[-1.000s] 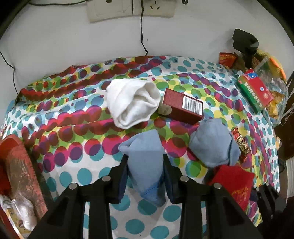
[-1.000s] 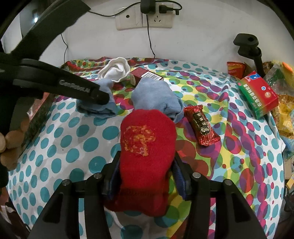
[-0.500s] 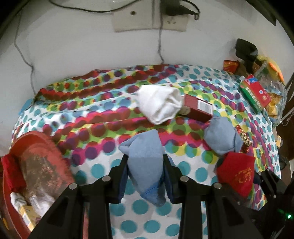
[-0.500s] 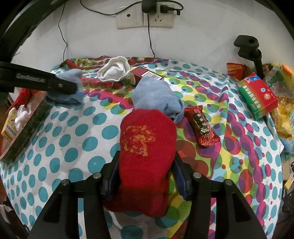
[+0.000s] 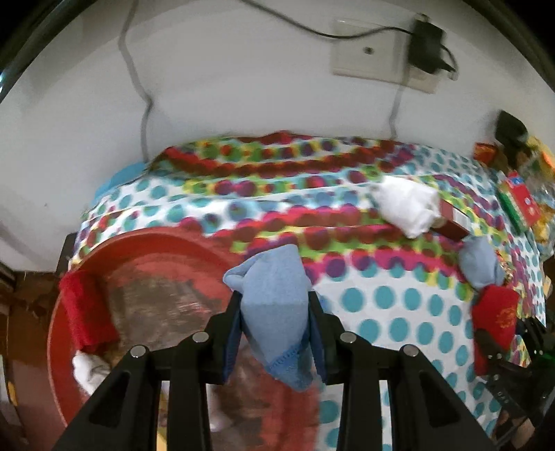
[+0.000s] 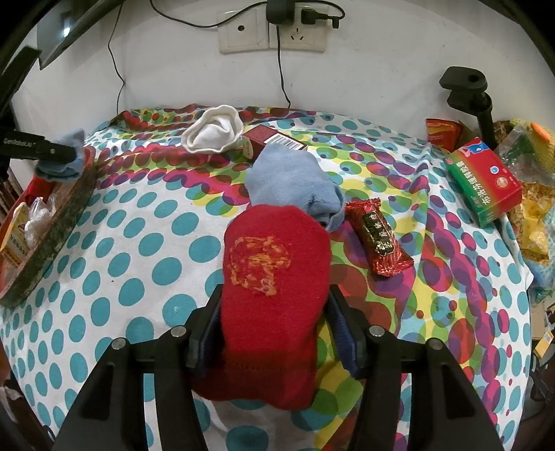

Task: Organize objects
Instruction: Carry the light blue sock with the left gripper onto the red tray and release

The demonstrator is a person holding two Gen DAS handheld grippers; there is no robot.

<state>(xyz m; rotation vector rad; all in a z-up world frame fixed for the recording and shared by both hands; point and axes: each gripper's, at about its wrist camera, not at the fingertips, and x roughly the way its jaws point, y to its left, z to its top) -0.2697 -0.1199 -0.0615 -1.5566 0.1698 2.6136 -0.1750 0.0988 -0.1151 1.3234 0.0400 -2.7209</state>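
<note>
While carrying a blue sock (image 5: 274, 305) clamped in the left gripper (image 5: 274, 333) over the red tray (image 5: 145, 243); right gripper (image 6: 274, 326) opening around a red sock (image 6: 274, 277); white sock (image 6: 213, 130), second blue sock (image 6: 291, 180) left.

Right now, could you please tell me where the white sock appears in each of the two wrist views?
Left wrist view: the white sock lies at upper right on the dotted cloth, against a dark red box.
Right wrist view: the white sock lies at upper centre-left near the cloth's far edge, beside the same box.
Shared landmark: the wall socket.
</note>
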